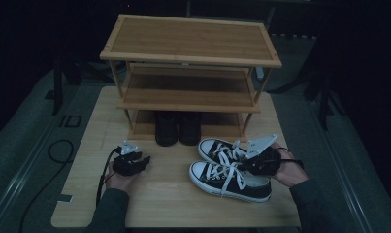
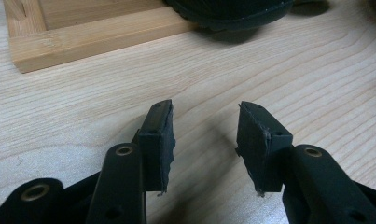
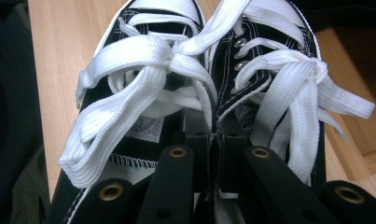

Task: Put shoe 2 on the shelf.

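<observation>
Pinching the inner collars of two black-and-white sneakers (image 1: 229, 174) together, the right claw (image 1: 253, 164) has its jaws nearly closed over the pair, which sits side by side on the bench (image 1: 164, 204) in front of the bamboo shoe rack (image 1: 190, 58). Off to the left, the left claw (image 1: 140, 162) rests low over bare wood, jaws half apart and holding nothing, near the dark boots (image 1: 177, 128) on the rack's bottom shelf.

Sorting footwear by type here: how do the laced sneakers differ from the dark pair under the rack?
The sneakers are black with white laces and toe caps; the dark pair is plain black. The sneakers lie on the open table, pinched by the right gripper; the dark pair sits on the rack's bottom shelf, untouched. Both pairs stand side by side.
</observation>
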Demonstrator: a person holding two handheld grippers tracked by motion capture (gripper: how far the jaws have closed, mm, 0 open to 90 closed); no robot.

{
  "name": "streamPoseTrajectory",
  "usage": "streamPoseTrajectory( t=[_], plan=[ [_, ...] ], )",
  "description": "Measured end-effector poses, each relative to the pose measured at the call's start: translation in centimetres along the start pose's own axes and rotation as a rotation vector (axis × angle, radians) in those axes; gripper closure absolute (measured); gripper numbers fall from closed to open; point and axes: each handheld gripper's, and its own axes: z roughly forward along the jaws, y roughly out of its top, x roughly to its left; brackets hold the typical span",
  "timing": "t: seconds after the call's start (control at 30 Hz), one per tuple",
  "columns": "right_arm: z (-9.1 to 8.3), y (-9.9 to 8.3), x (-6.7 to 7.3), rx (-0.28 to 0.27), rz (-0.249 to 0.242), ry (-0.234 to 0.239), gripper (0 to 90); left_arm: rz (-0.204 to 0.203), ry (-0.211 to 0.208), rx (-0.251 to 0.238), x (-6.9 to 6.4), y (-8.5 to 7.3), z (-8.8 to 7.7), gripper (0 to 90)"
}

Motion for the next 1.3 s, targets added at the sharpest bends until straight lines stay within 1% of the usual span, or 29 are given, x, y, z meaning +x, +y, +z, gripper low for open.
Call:
streamPoseTrajectory(
  t=[0.13, 0.2, 0.37, 0.5, 0.57, 0.73, 1.0, 1.3],
  plan=[
    [-0.1, 0.7, -0.4, -0.006, -0.001, 0.016, 86.4, -0.004, -0.002, -0.002, 0.0, 0.0, 0.0, 56.1],
    [-0.1, 1.1, -0.7, -0.010, -0.010, 0.021, 86.4, -0.002, -0.002, -0.001, 0.0, 0.0, 0.0, 56.1],
    [-0.5, 2.0, -1.1, 0.001, -0.022, 0.024, 86.3, -0.004, -0.004, -0.002, 0.1, 0.0, 0.0, 56.1],
    [-0.7, 2.6, -1.5, -0.002, -0.040, 0.042, 86.4, -0.002, -0.001, -0.002, 0.0, 0.0, 0.0, 56.1],
    [-0.8, 2.9, -1.6, -0.007, -0.047, 0.044, 86.3, -0.001, 0.000, -0.001, 0.0, 0.0, 0.0, 56.1],
    [-1.0, 3.7, -1.5, 0.004, -0.068, 0.047, 86.3, 0.005, -0.002, 0.001, 0.0, 0.0, 0.0, 56.0],
    [-1.3, 4.4, -1.6, -0.014, -0.083, 0.072, 86.3, 0.005, -0.001, 0.000, -0.1, 0.0, 0.0, 56.0],
    [-2.2, 5.2, -2.0, -0.031, -0.091, 0.062, 86.3, 0.007, 0.002, 0.001, -0.1, 0.0, 0.0, 56.0]
  ],
)
